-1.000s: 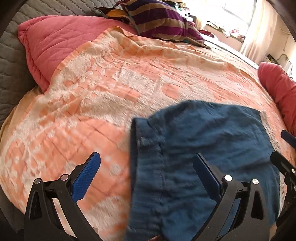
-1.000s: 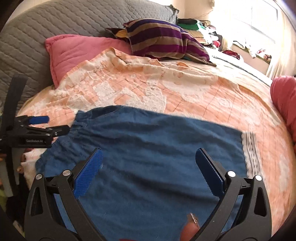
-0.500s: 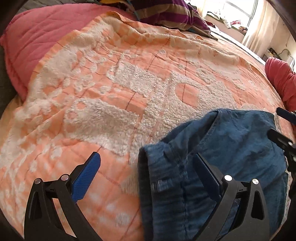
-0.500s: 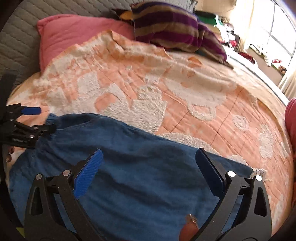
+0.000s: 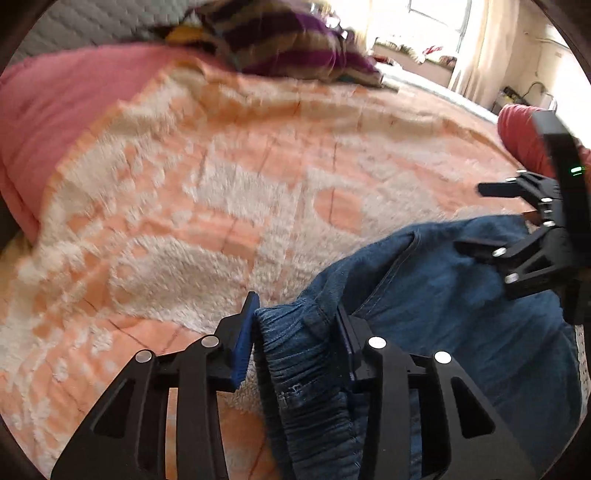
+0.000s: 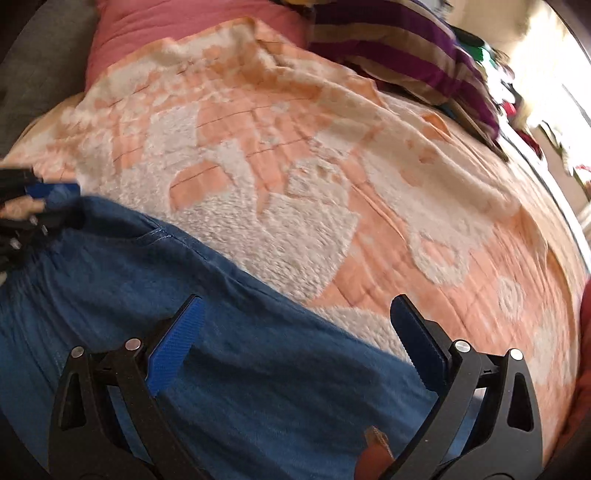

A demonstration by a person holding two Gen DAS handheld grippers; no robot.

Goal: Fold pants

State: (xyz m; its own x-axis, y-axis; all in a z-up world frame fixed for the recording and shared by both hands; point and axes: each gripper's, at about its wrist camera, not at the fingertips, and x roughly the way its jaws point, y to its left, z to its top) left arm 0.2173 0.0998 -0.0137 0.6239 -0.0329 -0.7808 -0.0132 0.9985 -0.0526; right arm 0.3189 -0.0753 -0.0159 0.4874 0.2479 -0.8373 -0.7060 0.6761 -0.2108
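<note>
Change: my left gripper (image 5: 295,332), gaping a second ago, is now pinching the gathered waistband of the pants (image 5: 461,314); both cameras are sitting lower over the cloth.
Pants: blue denim, crumpled at the elastic waist, lying on the orange-and-white blanket (image 5: 221,184).
Right gripper (image 6: 295,332): I am holding it wide apart over the flat denim (image 6: 221,350), gripping nothing.
Views: the left camera is showing my right gripper (image 5: 480,221) side-on; the right one is showing the pink pillow (image 6: 184,22) and striped pillow (image 6: 399,48).
Room: blanket is lying bare beyond the pants toward the pillows.
</note>
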